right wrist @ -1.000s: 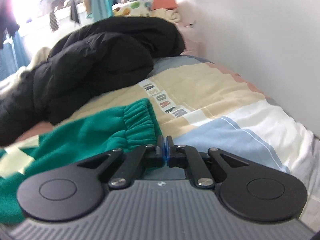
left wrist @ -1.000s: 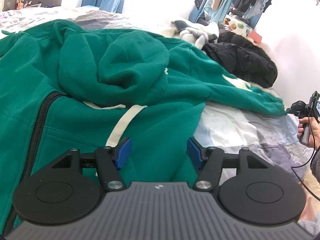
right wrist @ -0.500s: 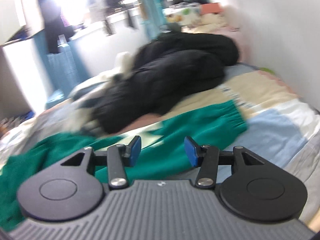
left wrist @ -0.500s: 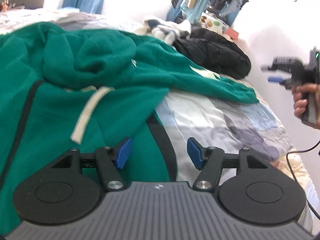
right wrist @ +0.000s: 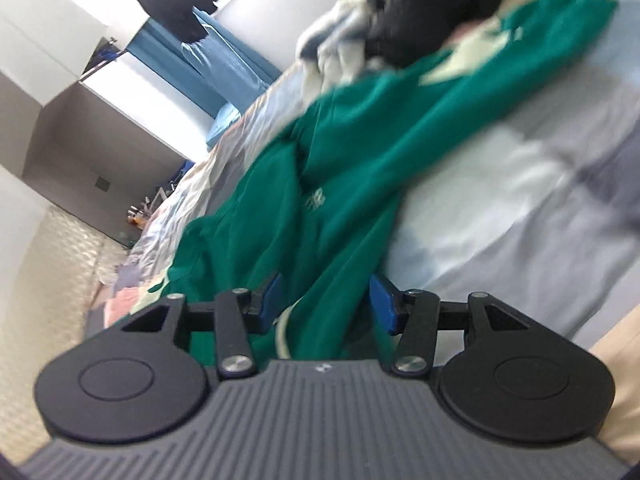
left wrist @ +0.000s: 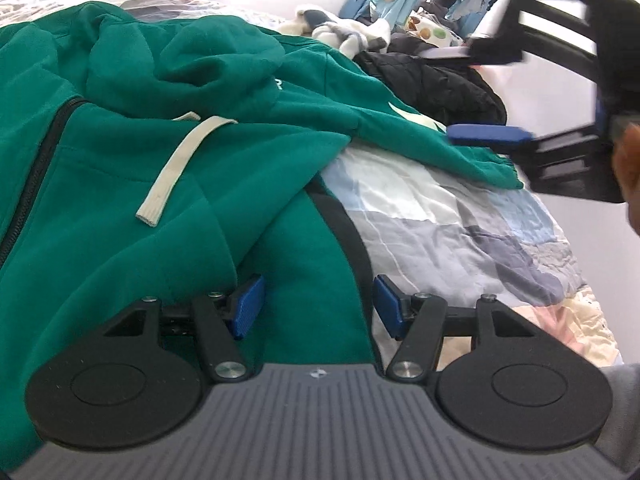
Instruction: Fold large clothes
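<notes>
From where I'm driving this, everything sits on a bed (left wrist: 460, 220) with a patchwork quilt in pale blue, grey and cream blocks. The big green hoodie (left wrist: 160, 184) is spread over most of it, zipper on the left, hood bunched up top, one sleeve (left wrist: 420, 136) stretched out across the quilt toward the wall side. Just past that sleeve there's a black puffy jacket (left wrist: 440, 84) heaped up, and next to it a white and grey bundle (left wrist: 344, 36), can't tell what exactly.
</notes>
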Action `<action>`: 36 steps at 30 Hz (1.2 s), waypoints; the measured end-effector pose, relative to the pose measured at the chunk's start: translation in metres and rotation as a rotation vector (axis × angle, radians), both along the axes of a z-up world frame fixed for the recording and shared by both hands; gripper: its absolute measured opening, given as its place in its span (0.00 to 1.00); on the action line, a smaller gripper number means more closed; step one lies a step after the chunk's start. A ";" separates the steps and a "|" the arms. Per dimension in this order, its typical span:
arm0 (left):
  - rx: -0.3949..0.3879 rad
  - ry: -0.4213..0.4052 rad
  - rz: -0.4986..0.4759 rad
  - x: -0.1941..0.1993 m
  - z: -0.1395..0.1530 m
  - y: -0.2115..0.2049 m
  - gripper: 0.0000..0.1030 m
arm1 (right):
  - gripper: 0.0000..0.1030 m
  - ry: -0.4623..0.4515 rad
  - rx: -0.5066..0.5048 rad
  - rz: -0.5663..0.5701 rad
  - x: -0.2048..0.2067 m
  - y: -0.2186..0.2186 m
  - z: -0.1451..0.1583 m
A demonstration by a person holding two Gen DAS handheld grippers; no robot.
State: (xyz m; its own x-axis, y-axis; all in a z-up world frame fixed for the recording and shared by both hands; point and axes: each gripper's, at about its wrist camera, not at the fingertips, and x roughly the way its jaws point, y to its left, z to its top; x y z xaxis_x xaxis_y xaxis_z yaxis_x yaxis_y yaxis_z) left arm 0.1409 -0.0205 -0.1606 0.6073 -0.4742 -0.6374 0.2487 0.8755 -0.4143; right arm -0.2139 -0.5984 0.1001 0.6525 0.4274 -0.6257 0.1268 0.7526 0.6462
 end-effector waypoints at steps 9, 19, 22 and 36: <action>-0.017 0.023 0.037 0.012 -0.009 0.006 0.24 | 0.50 0.130 0.011 -0.153 0.173 0.127 -0.108; -0.037 -0.036 -0.044 0.001 0.013 0.018 0.07 | 0.20 0.130 -0.020 -0.052 0.358 0.234 -0.218; -0.044 -0.058 -0.082 -0.002 0.021 0.019 0.07 | 0.08 0.059 0.013 -0.001 0.402 0.267 -0.222; -0.039 -0.057 -0.255 -0.017 0.016 -0.006 0.06 | 0.07 -0.095 -0.102 0.164 0.567 0.409 -0.238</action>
State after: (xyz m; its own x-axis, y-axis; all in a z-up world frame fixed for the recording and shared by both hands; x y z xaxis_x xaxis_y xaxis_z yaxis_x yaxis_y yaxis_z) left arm 0.1241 -0.0262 -0.1442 0.4994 -0.6403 -0.5836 0.4837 0.7649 -0.4253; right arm 0.3529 -0.1896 -0.1377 0.6376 0.4703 -0.6102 -0.0611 0.8204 0.5685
